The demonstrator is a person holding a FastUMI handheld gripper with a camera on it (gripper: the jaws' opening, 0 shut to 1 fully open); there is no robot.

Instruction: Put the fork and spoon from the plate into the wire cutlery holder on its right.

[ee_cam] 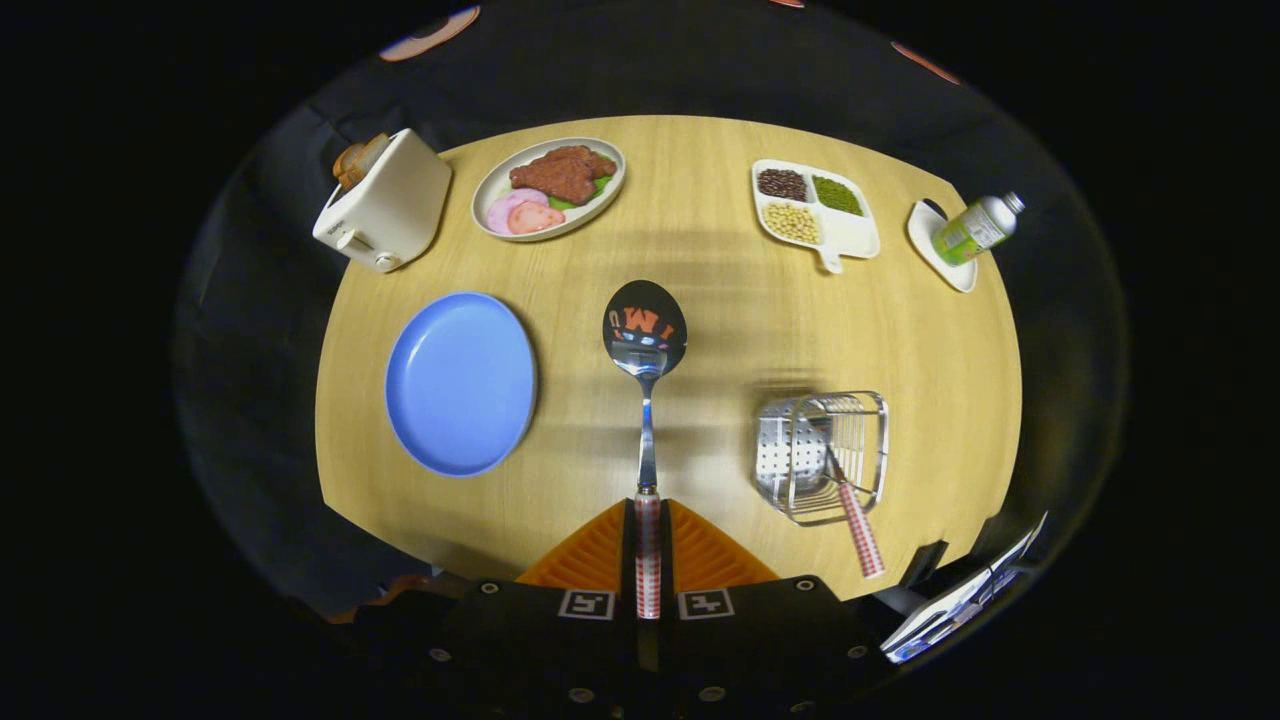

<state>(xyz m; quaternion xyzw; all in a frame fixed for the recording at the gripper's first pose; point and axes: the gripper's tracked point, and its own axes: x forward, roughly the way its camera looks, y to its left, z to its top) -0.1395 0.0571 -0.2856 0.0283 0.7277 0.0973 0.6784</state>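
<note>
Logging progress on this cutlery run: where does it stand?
Done: the fork already stands in the wire cutlery holder, its checked handle leaning out, and the blue plate is bare. In hand: the claw is shut on the spoon, held by its handle above the table between plate and holder. Left: drop the spoon into the holder.

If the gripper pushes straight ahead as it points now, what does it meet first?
Probably nothing nearby: the gripper is shut on the spoon, and bare table lies beyond its bowl. Depth is unclear.
</note>
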